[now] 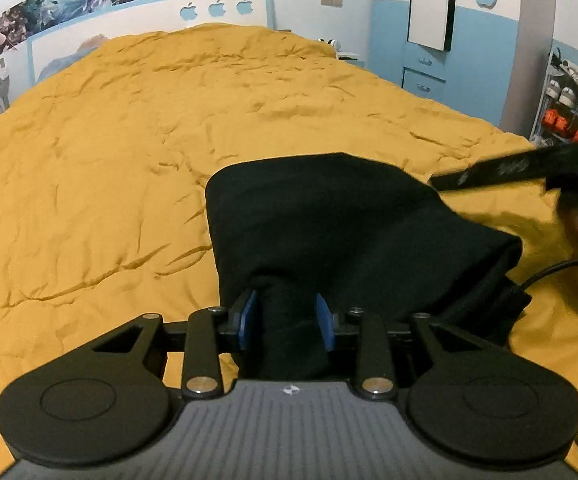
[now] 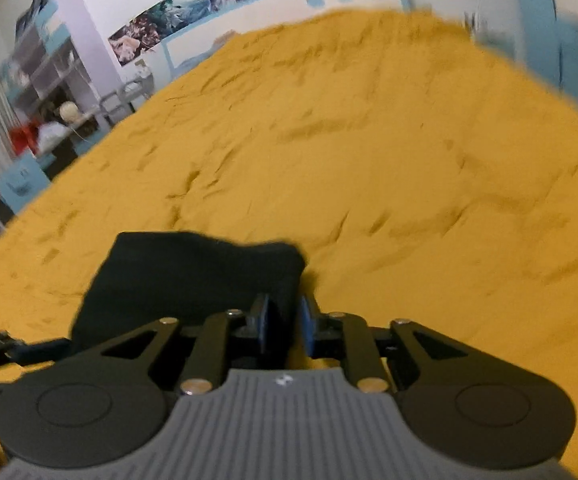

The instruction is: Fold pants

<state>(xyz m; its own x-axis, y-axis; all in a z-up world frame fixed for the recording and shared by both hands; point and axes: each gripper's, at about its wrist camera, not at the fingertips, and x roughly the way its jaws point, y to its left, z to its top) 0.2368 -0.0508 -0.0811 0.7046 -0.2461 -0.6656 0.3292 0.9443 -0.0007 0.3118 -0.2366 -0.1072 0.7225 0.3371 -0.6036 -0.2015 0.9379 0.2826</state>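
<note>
Bedroom: bed (image 1: 169, 120) fills most of both views, covered in a wrinkled mustard-yellow blanket, with a white headboard (image 1: 225, 8) trimmed light blue and cut with three apple shapes against a white wall. Strip of art posters (image 1: 49, 12) hangs above it; a light-blue and white wardrobe (image 1: 441, 40) with drawers stands right of the bed, with a shoe rack (image 1: 565, 100) beside it. Right wrist view is motion-blurred but shows open shelving (image 2: 49, 72) and pale curtains on the bed's left side.

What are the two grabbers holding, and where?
The left gripper pinches a bunched near edge of the black pants. The right gripper pinches their right edge.
</note>
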